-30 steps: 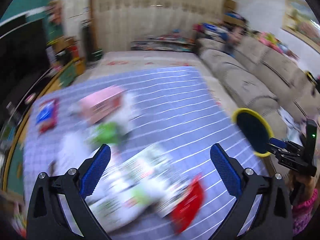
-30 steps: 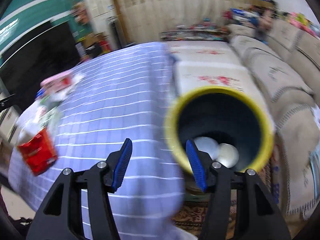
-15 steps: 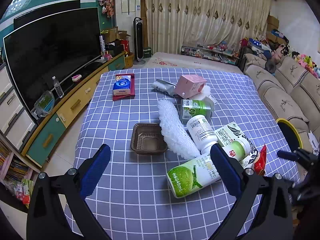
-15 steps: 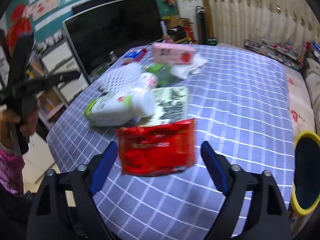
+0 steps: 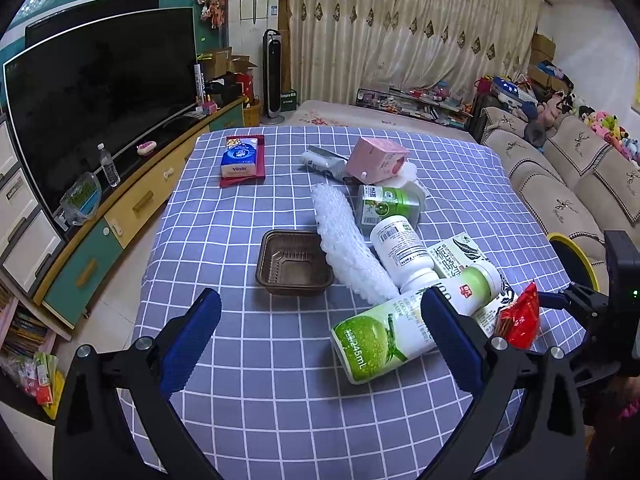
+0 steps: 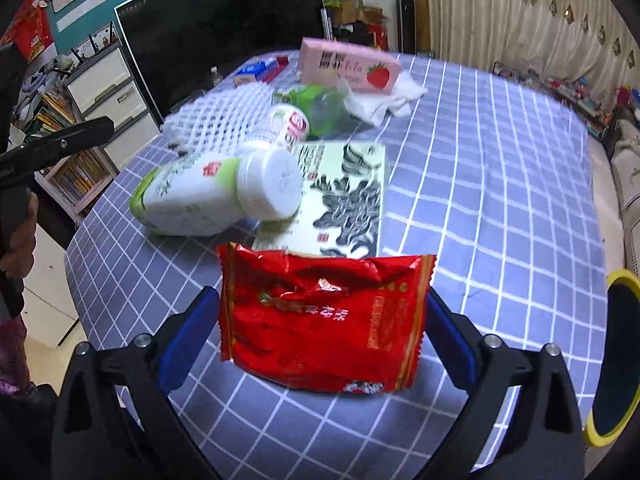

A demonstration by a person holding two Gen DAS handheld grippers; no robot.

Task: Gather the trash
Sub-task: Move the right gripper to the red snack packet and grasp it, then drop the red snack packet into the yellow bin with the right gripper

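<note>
Right wrist view: crinkly red foil packet (image 6: 324,320) sits between the opening right tongs (image 6: 320,332), pads not pressing it.
Left tongs (image 5: 320,344) gape over the checked cloth on the table (image 5: 248,392), nothing gripped; a smooth green bottle (image 5: 384,336), a knobbly white foam net (image 5: 348,248) and a ribbed brown tray (image 5: 294,262) lie ahead.

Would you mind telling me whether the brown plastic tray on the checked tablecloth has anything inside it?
No, the brown plastic tray is empty in the left wrist view; its ribbed bottom shows bare, beside the white foam netting.
</note>
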